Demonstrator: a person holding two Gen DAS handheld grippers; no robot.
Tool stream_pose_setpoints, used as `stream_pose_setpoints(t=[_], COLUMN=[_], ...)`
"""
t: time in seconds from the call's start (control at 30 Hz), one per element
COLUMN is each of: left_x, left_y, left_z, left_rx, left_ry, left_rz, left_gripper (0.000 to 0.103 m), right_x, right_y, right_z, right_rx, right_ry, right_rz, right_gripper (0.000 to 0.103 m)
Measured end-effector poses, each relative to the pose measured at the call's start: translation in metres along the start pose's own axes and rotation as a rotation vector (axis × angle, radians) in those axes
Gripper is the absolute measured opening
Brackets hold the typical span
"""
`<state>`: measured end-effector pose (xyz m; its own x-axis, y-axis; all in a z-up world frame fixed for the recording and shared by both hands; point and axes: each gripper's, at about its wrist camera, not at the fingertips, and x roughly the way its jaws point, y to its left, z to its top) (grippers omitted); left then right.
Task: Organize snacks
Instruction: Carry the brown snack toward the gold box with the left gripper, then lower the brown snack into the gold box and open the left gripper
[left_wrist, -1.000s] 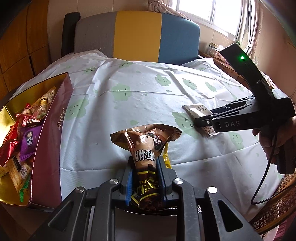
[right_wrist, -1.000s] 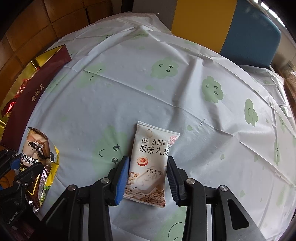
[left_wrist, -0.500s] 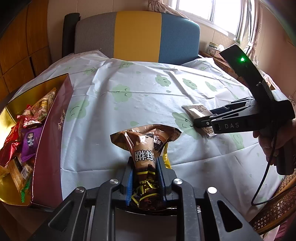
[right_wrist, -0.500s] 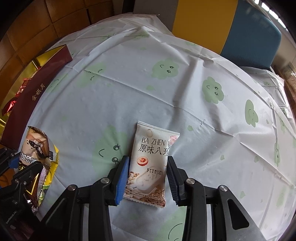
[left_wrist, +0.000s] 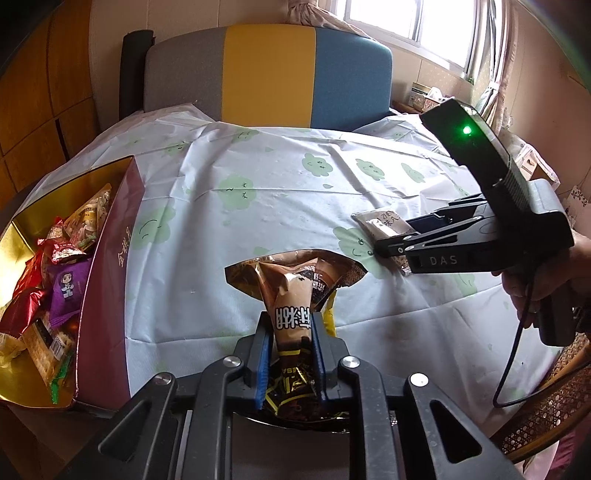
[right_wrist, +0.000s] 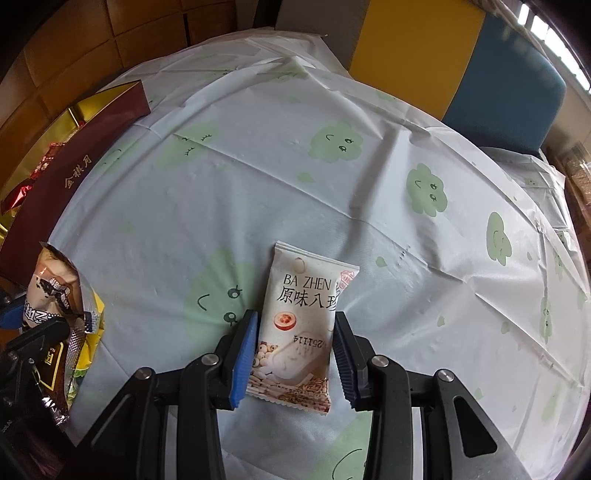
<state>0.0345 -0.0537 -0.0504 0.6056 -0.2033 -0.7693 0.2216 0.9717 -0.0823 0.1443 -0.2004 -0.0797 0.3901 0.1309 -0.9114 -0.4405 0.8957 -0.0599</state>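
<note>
My left gripper (left_wrist: 289, 334) is shut on a bunch of brown snack packets (left_wrist: 293, 295), held above the table's near edge; the bunch also shows at the left of the right wrist view (right_wrist: 55, 295). My right gripper (right_wrist: 294, 343) is open, its blue pads on either side of a white BA ZHEN snack packet (right_wrist: 306, 321) that lies flat on the tablecloth. In the left wrist view the right gripper (left_wrist: 391, 245) sits low over that packet (left_wrist: 384, 223) at the right.
A maroon box with gold lining (left_wrist: 107, 266) holds several snack packets (left_wrist: 55, 266) at the left; it also shows in the right wrist view (right_wrist: 74, 170). The round table has a white cloth with green clouds (right_wrist: 332, 166). A grey, yellow and blue chair (left_wrist: 269, 74) stands behind.
</note>
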Motion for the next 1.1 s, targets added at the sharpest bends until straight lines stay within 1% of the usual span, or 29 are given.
stream_pose_setpoints(t=[0.13, 0.27, 0.37, 0.47, 0.6, 0.73, 0.8, 0.87, 0.97, 1.03, 1.1], left_x=[-0.010, -0.028, -0.048, -0.068, -0.091, -0.112, -0.115, -0.114, -0.107, -0.101, -0.096], left_y=[0.002, 0.011, 0.029, 0.059, 0.114, 0.178, 0.205, 0.230, 0.260, 0.273, 0.276], left_z=[0.003, 0.012, 0.022, 0.030, 0.033, 0.025, 0.018, 0.010, -0.001, -0.005, -0.007], left_rx=[-0.009, -0.039, -0.098, -0.181, -0.314, -0.479, -0.543, -0.609, -0.687, -0.704, -0.698], left_ry=[-0.012, -0.048, -0.087, -0.128, -0.163, -0.199, -0.202, -0.186, -0.146, -0.114, -0.101], left_rz=[-0.026, -0.051, -0.068, -0.066, -0.009, 0.053, 0.094, 0.126, 0.151, 0.166, 0.181], left_gripper=[0.018, 0.018, 0.018, 0.018, 0.018, 0.018, 0.018, 0.018, 0.018, 0.017, 0.017], right_x=[0.000, 0.000, 0.000, 0.000, 0.000, 0.000, 0.000, -0.001, -0.001, -0.001, -0.001], right_y=[0.000, 0.000, 0.000, 0.000, -0.001, -0.001, -0.001, -0.001, -0.001, -0.001, -0.001], right_z=[0.001, 0.001, 0.001, 0.001, 0.001, 0.001, 0.001, 0.001, 0.001, 0.001, 0.001], right_rx=[-0.004, -0.007, -0.008, -0.008, -0.008, -0.005, -0.004, -0.004, -0.003, -0.002, 0.000], right_ry=[-0.001, -0.002, -0.002, -0.002, -0.003, -0.004, -0.005, -0.005, -0.006, -0.006, -0.006], right_rz=[-0.003, -0.004, -0.006, -0.007, -0.008, -0.010, -0.011, -0.015, -0.015, -0.016, -0.015], right_gripper=[0.040, 0.040, 0.040, 0.040, 0.040, 0.040, 0.040, 0.040, 0.040, 0.040, 0.040])
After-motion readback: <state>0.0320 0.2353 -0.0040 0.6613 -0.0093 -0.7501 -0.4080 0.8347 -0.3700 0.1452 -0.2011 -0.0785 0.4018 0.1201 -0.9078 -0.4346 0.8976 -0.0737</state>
